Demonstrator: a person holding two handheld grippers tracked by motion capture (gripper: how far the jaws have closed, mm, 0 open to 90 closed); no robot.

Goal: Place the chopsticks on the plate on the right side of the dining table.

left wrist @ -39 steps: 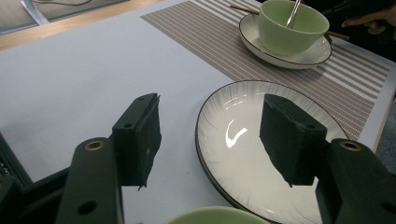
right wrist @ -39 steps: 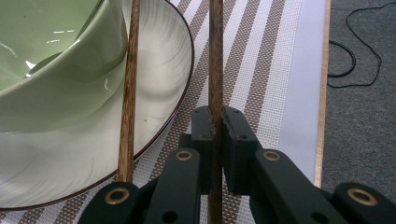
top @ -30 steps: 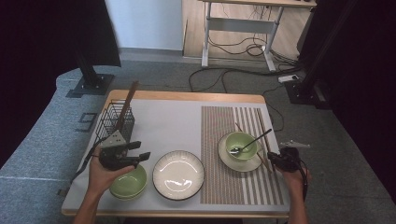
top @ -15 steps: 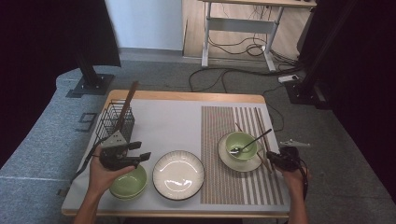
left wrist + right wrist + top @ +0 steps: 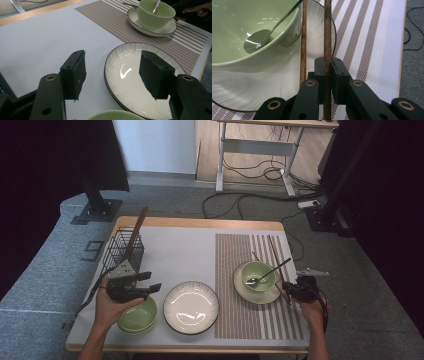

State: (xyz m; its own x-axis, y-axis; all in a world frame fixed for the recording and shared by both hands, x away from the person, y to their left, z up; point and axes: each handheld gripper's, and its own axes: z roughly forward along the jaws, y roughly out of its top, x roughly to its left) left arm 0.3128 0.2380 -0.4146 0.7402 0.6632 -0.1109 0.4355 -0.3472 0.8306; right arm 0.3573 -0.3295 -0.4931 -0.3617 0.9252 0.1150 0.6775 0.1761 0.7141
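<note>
High view: table (image 5: 180,245) with wire basket (image 5: 123,251), white plate (image 5: 191,307), striped placemat (image 5: 250,320). Left gripper (image 5: 150,282) hovers over a green bowl (image 5: 137,316) at the near left edge. Right gripper (image 5: 289,290) sits just beside the saucer (image 5: 257,292) bearing a green cup (image 5: 257,275) with spoon (image 5: 267,272).

Left gripper view: jaws wide apart, nothing between them, above the white plate's (image 5: 130,82) rim.

Right gripper view: jaws clamped on one chopstick (image 5: 327,32); second chopstick (image 5: 303,42) lies beside it, against the green cup (image 5: 249,37).
</note>
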